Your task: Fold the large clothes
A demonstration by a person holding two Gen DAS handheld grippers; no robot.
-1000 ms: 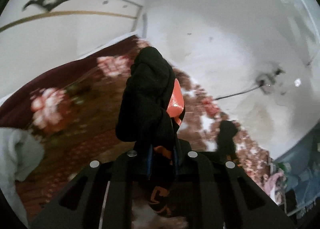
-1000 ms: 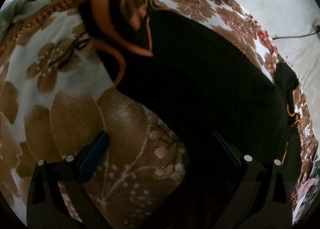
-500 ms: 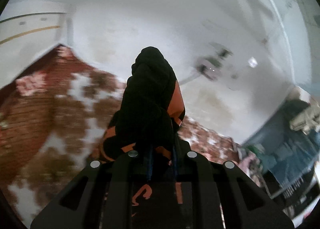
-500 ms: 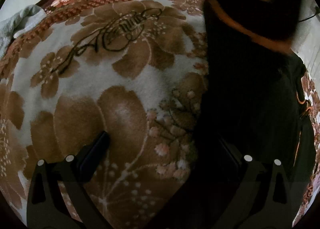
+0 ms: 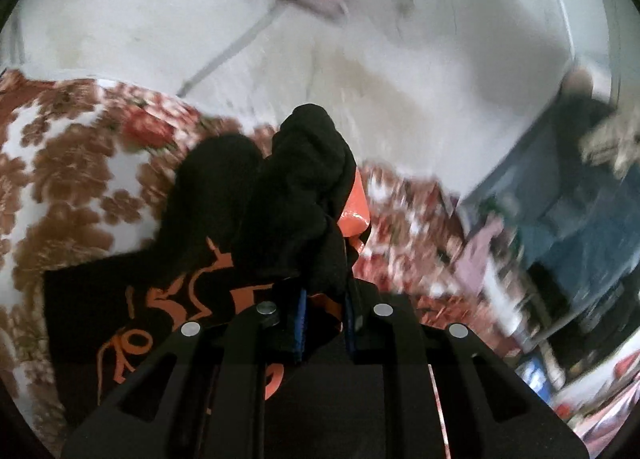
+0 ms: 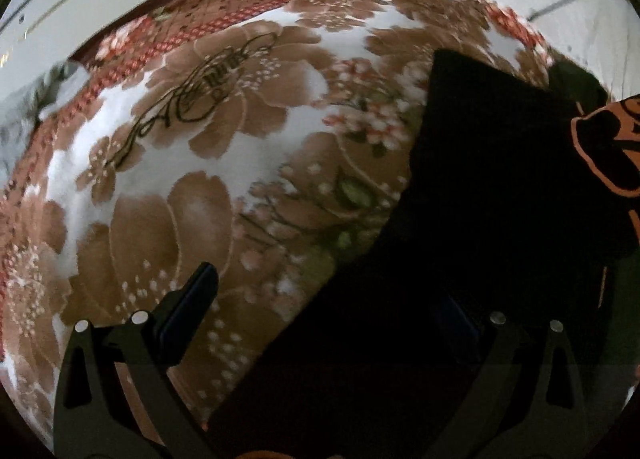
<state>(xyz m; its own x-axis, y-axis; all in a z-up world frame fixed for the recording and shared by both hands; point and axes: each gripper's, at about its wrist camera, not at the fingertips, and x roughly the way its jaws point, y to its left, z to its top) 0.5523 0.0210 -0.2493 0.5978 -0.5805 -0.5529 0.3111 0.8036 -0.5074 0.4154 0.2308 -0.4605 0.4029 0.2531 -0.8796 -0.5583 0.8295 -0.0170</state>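
1. my left gripper is pinched tight on a bunch of the black garment; the cloth bulges up past the fingertips, with an orange patch showing on its right side.
2. below the bunch, the garment drapes left and down over the blanket, orange print facing up.
3. my right gripper stands wide apart and holds nothing; the left finger is over the blanket, the right one is hard to pick out against the dark cloth.
4. from the right wrist, the garment lies on the right part of the blanket and runs under the gripper; an orange-trimmed piece shows at the far right edge.
5. the blanket is floral, brown and white with a red border.
6. beyond it, a pale floor with a cord, and blurred clutter at the right.
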